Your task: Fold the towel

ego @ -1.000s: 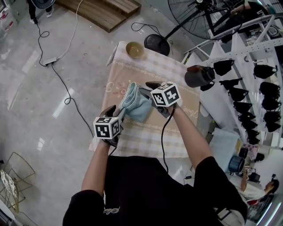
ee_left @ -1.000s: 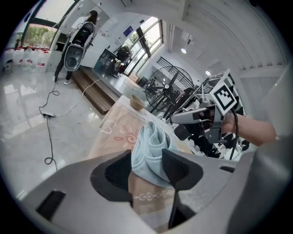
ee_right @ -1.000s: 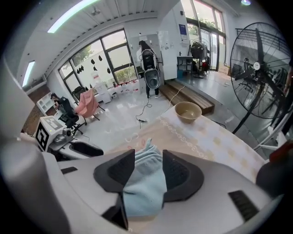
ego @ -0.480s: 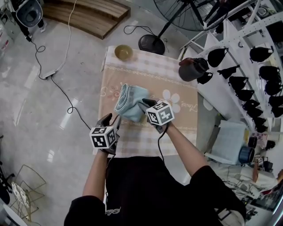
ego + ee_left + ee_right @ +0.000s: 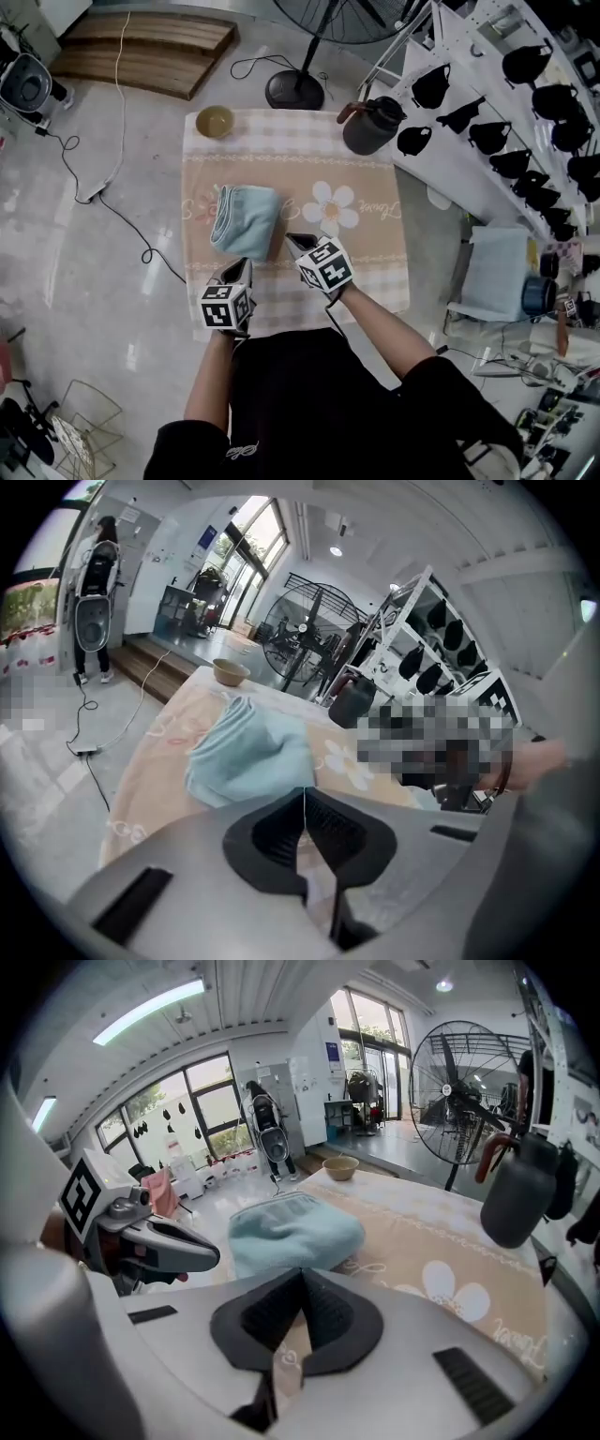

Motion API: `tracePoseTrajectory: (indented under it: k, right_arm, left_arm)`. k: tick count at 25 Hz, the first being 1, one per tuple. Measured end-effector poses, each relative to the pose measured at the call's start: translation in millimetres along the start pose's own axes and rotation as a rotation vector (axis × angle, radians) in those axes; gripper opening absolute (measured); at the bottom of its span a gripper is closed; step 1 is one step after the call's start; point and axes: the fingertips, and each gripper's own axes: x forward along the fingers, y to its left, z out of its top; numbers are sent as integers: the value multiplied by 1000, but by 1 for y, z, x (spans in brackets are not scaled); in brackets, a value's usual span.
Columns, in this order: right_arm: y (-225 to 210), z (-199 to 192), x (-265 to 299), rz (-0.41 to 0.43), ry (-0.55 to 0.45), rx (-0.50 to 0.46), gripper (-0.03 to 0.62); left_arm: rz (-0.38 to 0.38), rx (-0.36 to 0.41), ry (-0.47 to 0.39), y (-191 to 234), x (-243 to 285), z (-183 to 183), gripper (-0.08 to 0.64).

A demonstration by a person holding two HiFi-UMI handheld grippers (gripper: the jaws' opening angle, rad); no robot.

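The light blue towel (image 5: pixel 246 217) lies folded in a thick bundle on the left half of the table (image 5: pixel 375 234), held by neither gripper. My left gripper (image 5: pixel 242 269) is just in front of the towel's near edge, its jaws shut with nothing between them. My right gripper (image 5: pixel 292 241) is to the right of the towel's near corner, also shut and empty. In the left gripper view the towel (image 5: pixel 248 752) sits just beyond the shut jaws (image 5: pixel 305 796). In the right gripper view the towel (image 5: pixel 295 1230) lies ahead of the shut jaws (image 5: pixel 300 1276).
A small bowl (image 5: pixel 215 121) stands at the table's far left corner and a dark jug (image 5: pixel 372 127) at the far right. A fan base (image 5: pixel 294 91) sits behind the table, a rack of black items (image 5: pixel 506 112) to the right, and cables (image 5: pixel 112 187) on the floor to the left.
Both grippers have let go of the towel, drawn back toward the near table edge, and shut. The towel stays folded on the table.
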Motion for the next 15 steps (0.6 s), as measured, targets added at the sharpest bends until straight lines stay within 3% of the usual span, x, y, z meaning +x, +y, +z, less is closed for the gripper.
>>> tracePoseTrajectory:
  k: [9, 15]
  right_arm:
    - [-27, -38, -41, -20, -23, 34, 2]
    - [-47, -21, -72, -69, -94, 24, 2]
  left_arm:
    - [5, 49, 23, -55, 21, 3, 5]
    - [63, 96, -56, -78, 13, 36, 5]
